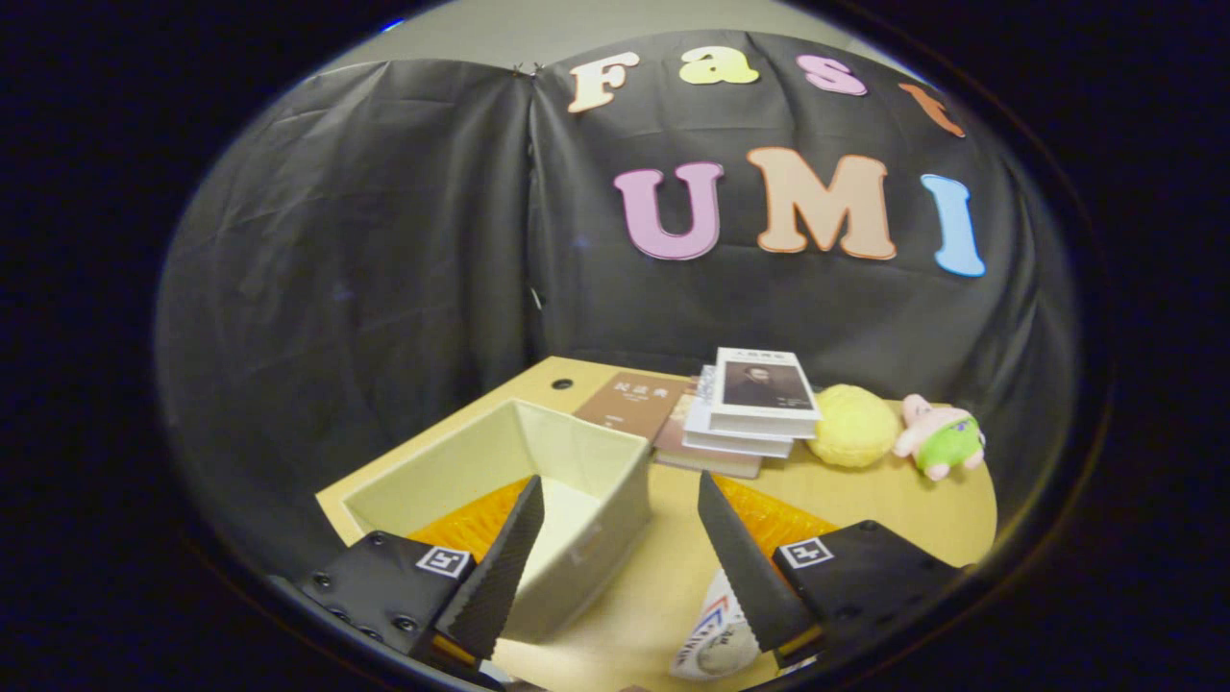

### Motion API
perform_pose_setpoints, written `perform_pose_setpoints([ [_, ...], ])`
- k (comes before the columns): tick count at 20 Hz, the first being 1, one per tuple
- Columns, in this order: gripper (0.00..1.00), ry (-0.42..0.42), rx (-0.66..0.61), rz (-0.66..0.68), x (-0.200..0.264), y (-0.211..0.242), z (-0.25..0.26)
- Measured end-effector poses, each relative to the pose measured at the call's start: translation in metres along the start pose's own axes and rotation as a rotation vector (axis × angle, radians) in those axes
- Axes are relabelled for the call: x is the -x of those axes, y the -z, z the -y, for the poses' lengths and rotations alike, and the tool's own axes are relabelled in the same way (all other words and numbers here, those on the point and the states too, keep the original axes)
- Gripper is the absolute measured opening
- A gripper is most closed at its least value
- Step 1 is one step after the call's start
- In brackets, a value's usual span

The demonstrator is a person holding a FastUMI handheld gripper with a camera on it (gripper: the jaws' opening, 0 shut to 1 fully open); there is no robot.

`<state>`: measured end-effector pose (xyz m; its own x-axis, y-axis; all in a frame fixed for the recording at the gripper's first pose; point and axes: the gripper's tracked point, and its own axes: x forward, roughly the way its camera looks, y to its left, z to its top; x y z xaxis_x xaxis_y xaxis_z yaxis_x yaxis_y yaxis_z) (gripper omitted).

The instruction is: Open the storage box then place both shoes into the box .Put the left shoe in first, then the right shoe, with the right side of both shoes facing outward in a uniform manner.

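The storage box is a cream open-topped box standing on the wooden table, with no lid on it and its inside bare as far as I can see. My gripper hovers above the box's near right corner, fingers spread wide with nothing between them. The left finger lies over the box's interior, the right finger over the table beside it. Under the right finger peeks part of a white shoe with printed markings; most of it is hidden.
A stack of books and a brown book lie beyond the box. A yellow plush ball and a pink-and-green plush toy sit to the right of the books. Black cloth walls the booth behind the table.
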<state>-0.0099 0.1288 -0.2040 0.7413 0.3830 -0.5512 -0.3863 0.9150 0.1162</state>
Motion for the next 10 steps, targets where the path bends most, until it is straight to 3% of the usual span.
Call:
perform_pose_setpoints([
  [10, 1.0, 0.134, 0.008, -0.172, 0.01, 0.1, 0.089],
])
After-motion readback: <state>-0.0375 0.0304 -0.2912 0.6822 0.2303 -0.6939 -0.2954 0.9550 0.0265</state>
